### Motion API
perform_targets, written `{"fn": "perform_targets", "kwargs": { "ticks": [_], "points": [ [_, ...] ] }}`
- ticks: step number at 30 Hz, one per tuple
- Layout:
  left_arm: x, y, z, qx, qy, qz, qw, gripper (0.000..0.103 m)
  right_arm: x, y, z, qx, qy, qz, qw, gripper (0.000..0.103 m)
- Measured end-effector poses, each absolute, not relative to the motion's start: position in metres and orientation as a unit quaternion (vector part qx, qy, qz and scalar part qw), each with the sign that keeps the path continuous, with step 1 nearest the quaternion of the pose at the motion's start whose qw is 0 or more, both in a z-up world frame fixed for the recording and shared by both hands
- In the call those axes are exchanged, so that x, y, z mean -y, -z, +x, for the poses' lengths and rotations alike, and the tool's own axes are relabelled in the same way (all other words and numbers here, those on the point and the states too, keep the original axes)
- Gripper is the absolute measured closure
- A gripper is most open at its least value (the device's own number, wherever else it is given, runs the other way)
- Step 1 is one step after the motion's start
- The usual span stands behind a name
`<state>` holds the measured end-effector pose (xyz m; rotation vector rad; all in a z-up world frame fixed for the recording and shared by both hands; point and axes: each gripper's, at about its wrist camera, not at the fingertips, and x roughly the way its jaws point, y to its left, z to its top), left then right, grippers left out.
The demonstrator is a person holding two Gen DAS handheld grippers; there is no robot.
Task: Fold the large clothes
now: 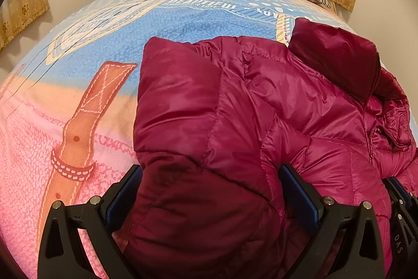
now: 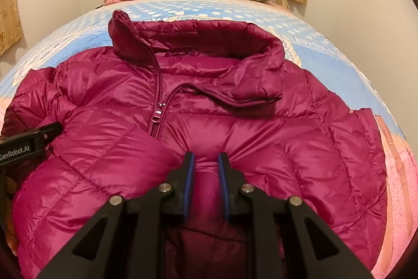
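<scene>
Right wrist view: puffer jacket fold pinched by right gripper, presumably for folding. Left gripper spread wide around near sleeve; grip undetermined.

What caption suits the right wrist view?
Right gripper pinching a fold of the magenta puffer jacket on the bed.

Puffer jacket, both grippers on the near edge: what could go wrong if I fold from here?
1. The right gripper pinches only a thin ridge of the slick puffer jacket; it may slip out.
2. The left gripper straddles a bulky fold with wide fingers; grip looks uncertain.
3. The raised collar could bunch underneath.
</scene>
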<state>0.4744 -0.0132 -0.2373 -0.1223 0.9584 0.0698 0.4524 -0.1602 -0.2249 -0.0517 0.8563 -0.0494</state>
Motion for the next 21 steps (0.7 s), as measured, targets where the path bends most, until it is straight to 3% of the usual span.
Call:
{"fn": "perform_targets", "kwargs": {
  "ticks": [7,8,10,11,12,16,21],
  "points": [
    [0.005,0.222,0.469,-0.473,-0.008,-0.048,0.880,0.001,0.167,0.221,0.454,-0.420,0.011,-0.008,0.907,0.080],
    [0.003,0.215,0.466,-0.469,-0.007,-0.044,0.882,0.001,0.169,0.219,0.454,-0.424,0.004,-0.005,0.906,0.076],
    [-0.002,0.193,0.461,-0.451,0.002,-0.048,0.891,0.001,0.173,0.211,0.452,-0.427,-0.005,-0.006,0.904,0.056],
    [-0.003,0.184,0.460,-0.443,0.007,-0.052,0.895,0.001,0.174,0.205,0.451,-0.425,-0.011,-0.006,0.905,0.032],
    [-0.004,0.172,0.461,-0.432,0.009,-0.054,0.900,0.001,0.176,0.198,0.450,-0.417,-0.020,-0.008,0.908,0.019],
    [0.001,0.137,0.491,-0.413,0.024,-0.057,0.909,0.001,0.189,0.171,0.457,-0.386,-0.025,-0.017,0.922,0.019],
    [0.028,0.134,0.548,-0.423,0.027,-0.034,0.905,0.001,0.215,0.152,0.499,-0.386,-0.002,-0.026,0.922,0.019]
  ]
}}
